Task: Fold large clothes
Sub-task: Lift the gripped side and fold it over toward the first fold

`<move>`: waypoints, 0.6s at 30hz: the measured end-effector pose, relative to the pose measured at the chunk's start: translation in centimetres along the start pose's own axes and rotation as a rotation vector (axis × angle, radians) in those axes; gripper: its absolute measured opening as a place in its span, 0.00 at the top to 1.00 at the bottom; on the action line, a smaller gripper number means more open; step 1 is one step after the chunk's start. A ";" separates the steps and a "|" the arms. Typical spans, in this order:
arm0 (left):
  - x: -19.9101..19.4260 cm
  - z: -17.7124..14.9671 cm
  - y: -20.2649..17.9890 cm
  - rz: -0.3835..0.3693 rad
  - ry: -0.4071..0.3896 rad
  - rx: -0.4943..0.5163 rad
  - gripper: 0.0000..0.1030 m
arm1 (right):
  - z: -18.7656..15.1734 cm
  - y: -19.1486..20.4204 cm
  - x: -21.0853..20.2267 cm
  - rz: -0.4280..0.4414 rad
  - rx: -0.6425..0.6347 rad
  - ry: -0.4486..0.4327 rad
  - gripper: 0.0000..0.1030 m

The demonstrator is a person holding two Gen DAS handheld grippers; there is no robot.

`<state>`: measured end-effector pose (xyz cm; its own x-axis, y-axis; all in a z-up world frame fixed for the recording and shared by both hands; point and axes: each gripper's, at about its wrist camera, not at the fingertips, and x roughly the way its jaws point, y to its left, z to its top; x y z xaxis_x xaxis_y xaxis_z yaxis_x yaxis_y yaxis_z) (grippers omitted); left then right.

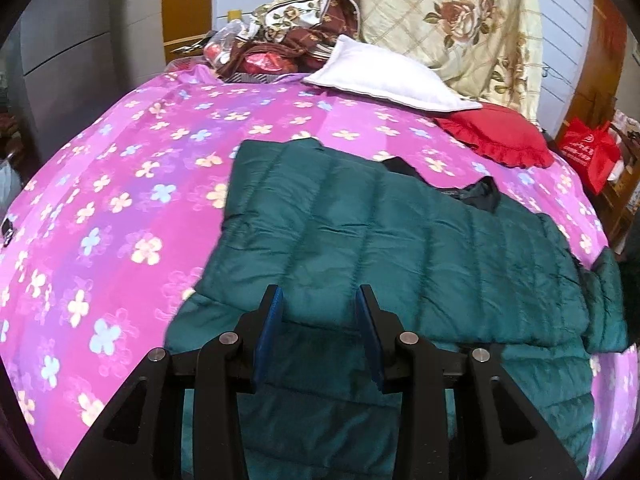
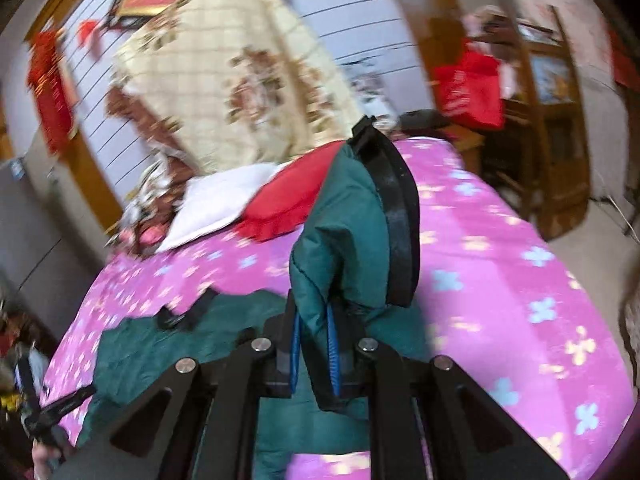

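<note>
Pink flowered bedsheet [image 1: 120,208] covers a bed, with a green padded jacket [image 1: 400,248] spread flat, its long axis running left to right. Left gripper [image 1: 322,332] hovers over the jacket's near edge, jaws apart and empty. Right gripper [image 2: 314,352] is clamped on a lifted sleeve cuff [image 2: 352,216] at the right. White pillow [image 1: 384,76] and red cushion [image 1: 500,136] lie beyond, apart from the jacket.

1 jacket [image 1: 400,248], 2 pillows: white [image 1: 384,76], red [image 1: 500,136]
</note>
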<state>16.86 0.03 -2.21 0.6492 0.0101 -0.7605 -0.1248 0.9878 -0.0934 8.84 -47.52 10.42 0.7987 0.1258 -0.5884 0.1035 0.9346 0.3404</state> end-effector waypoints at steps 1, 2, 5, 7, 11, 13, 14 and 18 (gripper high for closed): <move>0.1 0.1 0.3 0.005 -0.001 -0.003 0.81 | -0.1 1.1 0.4 0.010 -0.014 0.010 0.89; 0.3 0.2 0.5 0.009 -0.001 -0.005 0.81 | -0.4 2.8 1.0 0.029 -0.037 0.028 0.89; 0.9 0.7 1.2 0.024 0.007 -0.011 0.81 | -1.1 6.5 2.5 0.064 -0.079 0.061 0.89; 1.1 0.9 1.6 0.025 0.012 -0.016 0.81 | -1.8 8.4 3.4 0.084 -0.092 0.084 0.89; 1.0 1.1 2.2 0.018 0.005 -0.025 0.81 | -3.6 13.0 5.9 0.111 -0.155 0.136 0.89; 0.9 1.1 2.8 0.013 0.005 -0.037 0.81 | -4.6 15.1 7.1 0.129 -0.177 0.162 0.89; 0.9 1.2 3.0 0.010 0.006 -0.042 0.81 | -5.2 16.6 8.0 0.137 -0.195 0.176 0.89; 0.9 1.2 3.9 -0.004 0.011 -0.069 0.81 | -7.7 20.8 11.0 0.161 -0.238 0.239 0.89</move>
<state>17.86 4.08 -2.46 0.6417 0.0045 -0.7670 -0.1741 0.9747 -0.1399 15.17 -24.15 5.39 0.6297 0.3250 -0.7056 -0.1748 0.9443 0.2790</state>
